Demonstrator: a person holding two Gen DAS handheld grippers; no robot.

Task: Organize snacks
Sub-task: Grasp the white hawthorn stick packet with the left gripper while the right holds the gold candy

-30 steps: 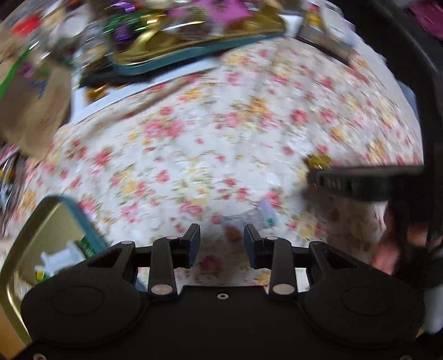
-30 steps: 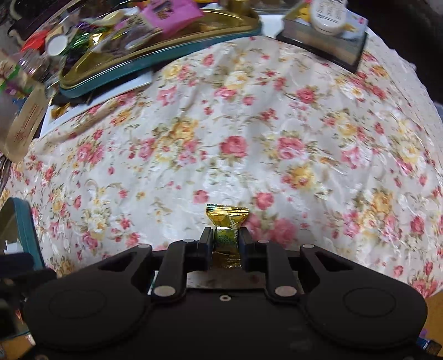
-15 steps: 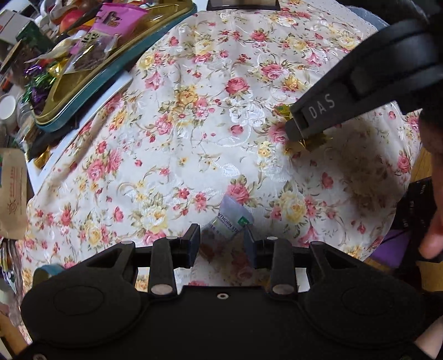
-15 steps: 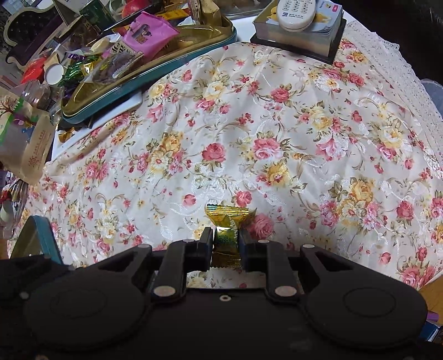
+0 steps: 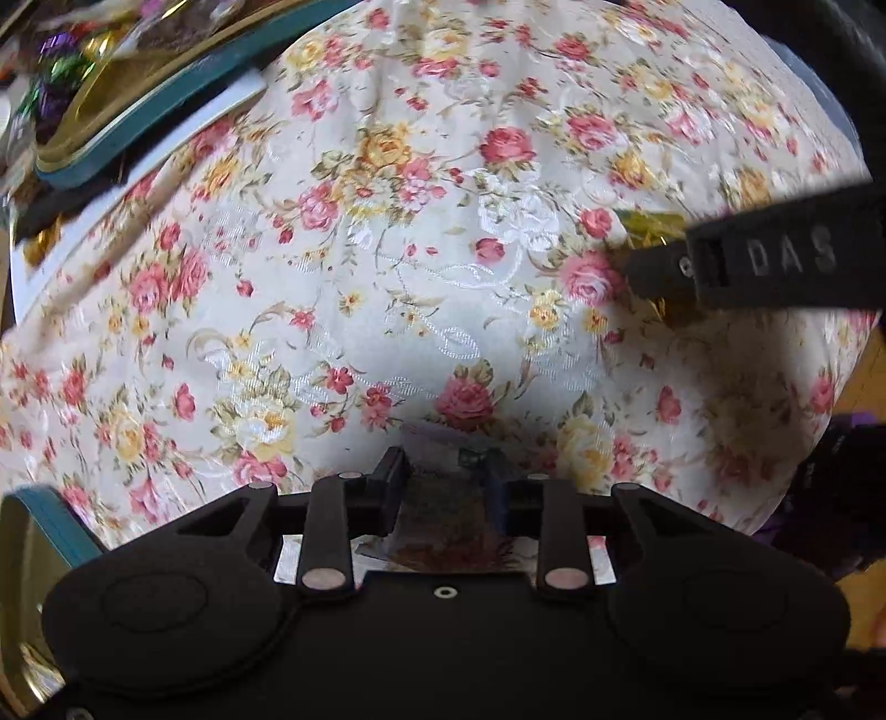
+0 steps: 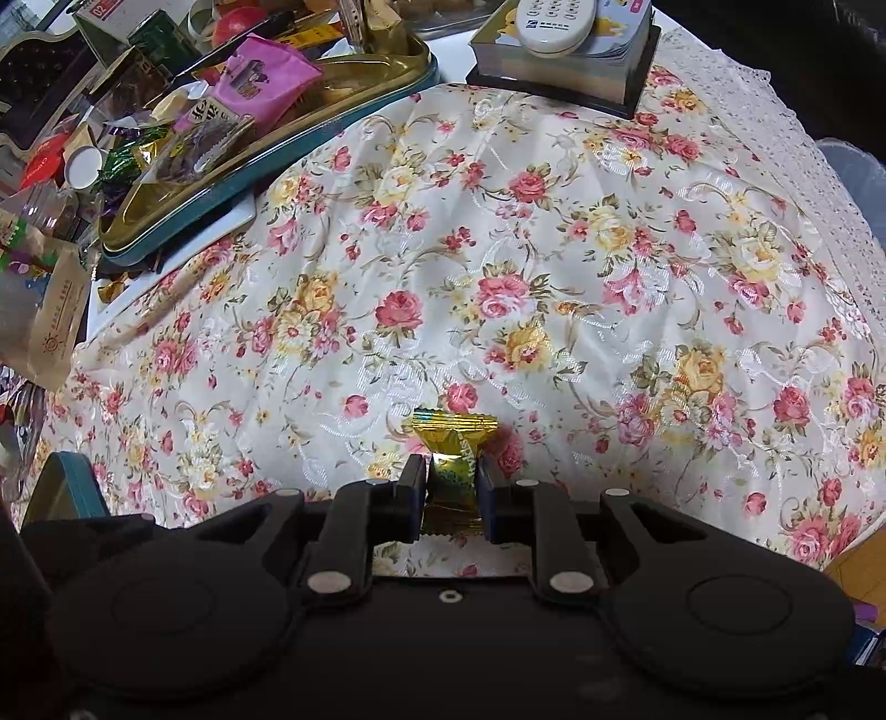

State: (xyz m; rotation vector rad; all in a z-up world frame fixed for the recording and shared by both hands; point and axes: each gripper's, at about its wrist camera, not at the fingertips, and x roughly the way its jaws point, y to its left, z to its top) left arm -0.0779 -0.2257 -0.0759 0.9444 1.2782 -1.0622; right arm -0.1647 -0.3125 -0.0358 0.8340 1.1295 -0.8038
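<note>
We take the floral tablecloth (image 6: 554, 266) as our landmark, and we give every place relative to it. Our right gripper (image 6: 451, 490) points steeply down over the near part of the cloth, and its jaws are closed on a gold-wrapped candy (image 6: 454, 443); the crimped top of the wrapper stands out above the fingertips, over a pink rose of the pattern. Our left gripper (image 5: 443, 484) points straight down over the near edge of the cloth, and its jaws are closing around a small translucent snack packet (image 5: 443, 493) that lies flat on the cloth between them. The packet is in shadow and blurred, so we cannot tell if the pads already press it. In the left wrist view, one black finger of the right gripper reaches in over the right side of the cloth, with a bit of the gold wrapper beside it. At the far left edge of the cloth lies a gold tray with teal rim (image 6: 310, 138), which holds a pink packet (image 6: 266, 83) and other wrapped snacks. At the far edge a white remote control (image 6: 559, 25) rests on a stack of cards (image 6: 559, 72). At the near left corner we see the teal rim of a second tin (image 6: 77, 482).
</note>
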